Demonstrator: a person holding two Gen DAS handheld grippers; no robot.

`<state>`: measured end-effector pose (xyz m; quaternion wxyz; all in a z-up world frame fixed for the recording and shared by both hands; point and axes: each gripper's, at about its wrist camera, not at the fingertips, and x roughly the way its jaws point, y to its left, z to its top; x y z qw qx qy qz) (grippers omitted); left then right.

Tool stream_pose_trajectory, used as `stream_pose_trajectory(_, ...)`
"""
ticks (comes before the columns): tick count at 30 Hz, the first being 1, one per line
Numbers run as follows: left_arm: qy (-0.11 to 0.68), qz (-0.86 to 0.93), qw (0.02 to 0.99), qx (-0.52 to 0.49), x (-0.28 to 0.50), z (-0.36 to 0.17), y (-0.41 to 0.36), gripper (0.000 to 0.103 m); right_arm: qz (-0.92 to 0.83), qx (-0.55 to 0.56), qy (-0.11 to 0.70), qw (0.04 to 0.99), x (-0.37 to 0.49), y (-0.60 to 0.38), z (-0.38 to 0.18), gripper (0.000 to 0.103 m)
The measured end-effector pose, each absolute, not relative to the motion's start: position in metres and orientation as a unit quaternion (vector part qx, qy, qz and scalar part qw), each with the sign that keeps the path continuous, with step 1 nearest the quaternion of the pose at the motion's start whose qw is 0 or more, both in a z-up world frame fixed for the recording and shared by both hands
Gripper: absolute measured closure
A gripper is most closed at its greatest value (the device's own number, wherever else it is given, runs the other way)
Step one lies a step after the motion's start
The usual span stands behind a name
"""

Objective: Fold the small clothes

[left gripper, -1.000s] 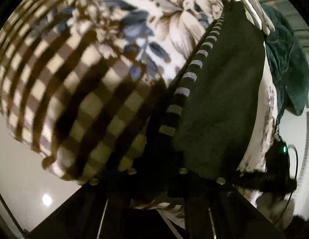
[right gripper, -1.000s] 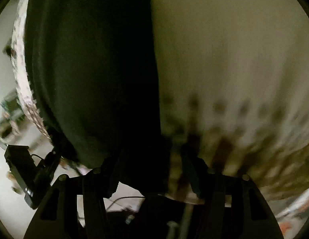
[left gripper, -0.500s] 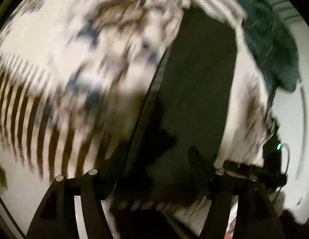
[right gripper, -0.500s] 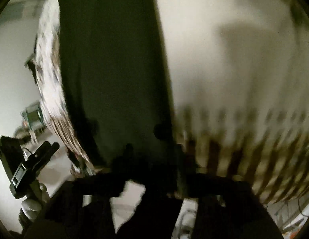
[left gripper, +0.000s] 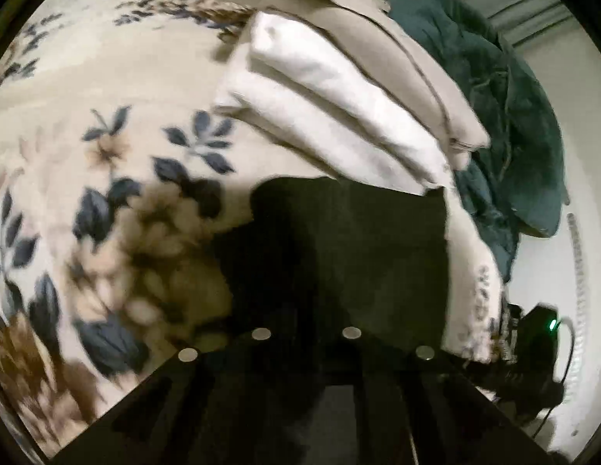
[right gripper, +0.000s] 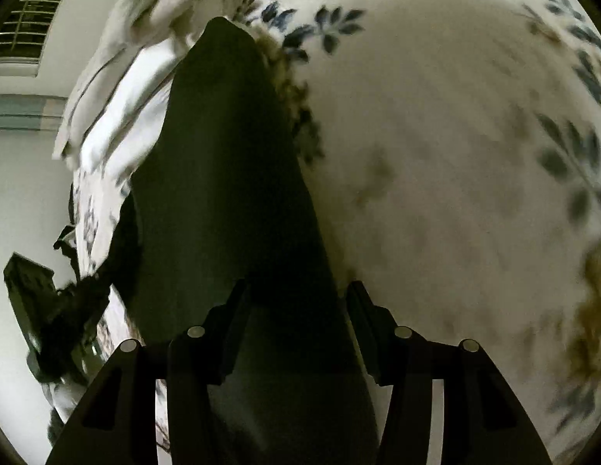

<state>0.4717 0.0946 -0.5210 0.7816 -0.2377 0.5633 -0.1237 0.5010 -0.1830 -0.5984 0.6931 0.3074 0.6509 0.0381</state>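
Dark garment [right gripper: 223,178] lies flat on the floral bedspread [right gripper: 455,155], folded to a long narrow strip. In the right wrist view its long axis runs from the right gripper [right gripper: 296,302] away up the frame, narrowing to a rounded far end that points at the folded pale clothes [right gripper: 118,89]. In the left wrist view the dark garment [left gripper: 339,240] sits just short of the folded pale clothes [left gripper: 339,89], near edge touching or nearly so; the blur won't settle it. Teal blanket [left gripper: 505,116] is bunched beyond the pale stack at the bed edge.

Right gripper: jaws stand roughly half open, straddling the garment's near end, pads not visibly pressing on it. Left gripper [left gripper: 306,333]: jaws closed together; fingers lost in the dark over the garment, so whether cloth is pinched can't be told.

Versus a second ago: the checked cloth and the striped trim are out of both views, the pale stack now fills the upper left wrist view, and the right jaws have gone from pinched on the cloth to spread apart.
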Motion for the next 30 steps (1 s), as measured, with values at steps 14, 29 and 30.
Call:
stream_pose_trajectory(14,0.574,-0.147,0.735,-0.331,0.527,-0.552,0.124,0.044,0.015,0.308,0.643,0.701,0.579,-0.179,-0.617,0.042)
stream_pose_trajectory(29,0.598,-0.131,0.738,-0.285,0.54,-0.553,0.136,0.049,0.024,0.308,0.657,0.688,0.632,-0.177,-0.63,0.075)
stream_pose_trajectory(30,0.593,-0.137,0.741,-0.284,0.534,-0.546,0.136,0.035,0.033,0.318,0.655,0.685,0.628,-0.182,-0.626,0.066)
